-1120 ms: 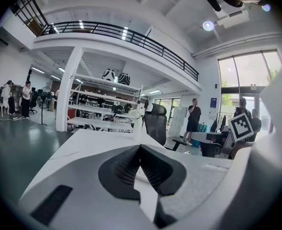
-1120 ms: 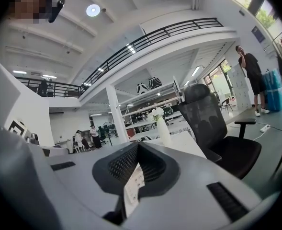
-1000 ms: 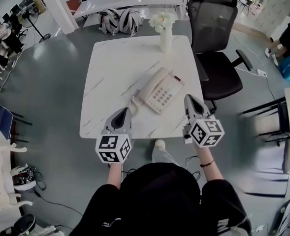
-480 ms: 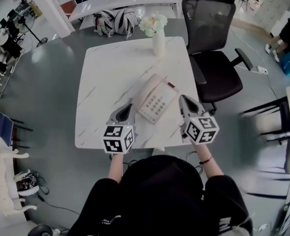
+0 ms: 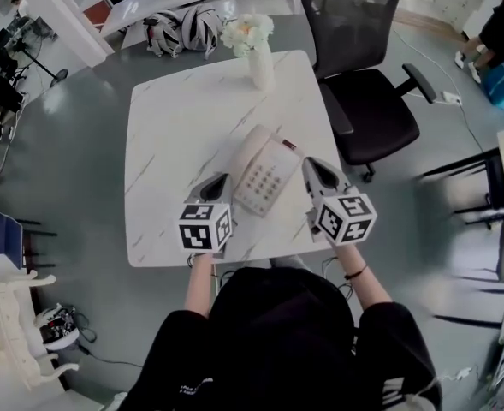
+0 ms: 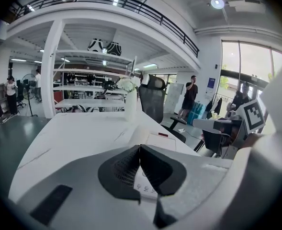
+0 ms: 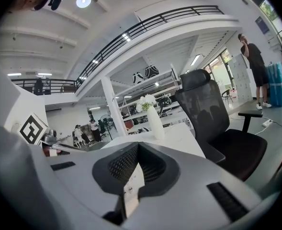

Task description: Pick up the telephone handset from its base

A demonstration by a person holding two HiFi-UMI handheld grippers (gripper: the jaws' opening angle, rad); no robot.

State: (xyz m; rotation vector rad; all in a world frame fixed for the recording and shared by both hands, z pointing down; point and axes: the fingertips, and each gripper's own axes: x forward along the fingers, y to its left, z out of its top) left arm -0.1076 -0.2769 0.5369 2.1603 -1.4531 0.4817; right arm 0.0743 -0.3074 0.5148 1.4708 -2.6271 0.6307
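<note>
Tabletop [image 5: 183,118]: telephone handset [image 5: 246,151] runs diagonally (up-right); left hand-held gripper [image 5: 224,178], right hand-held gripper [image 5: 307,161] closed.

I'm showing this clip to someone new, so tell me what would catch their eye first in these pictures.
First the cream telephone, its handset resting on the base, near the front edge of the white marble table. The left gripper and right gripper, both shut and empty, flank it on either side. Next, a vase of white flowers at the table's far edge and a black office chair to the right.
</note>
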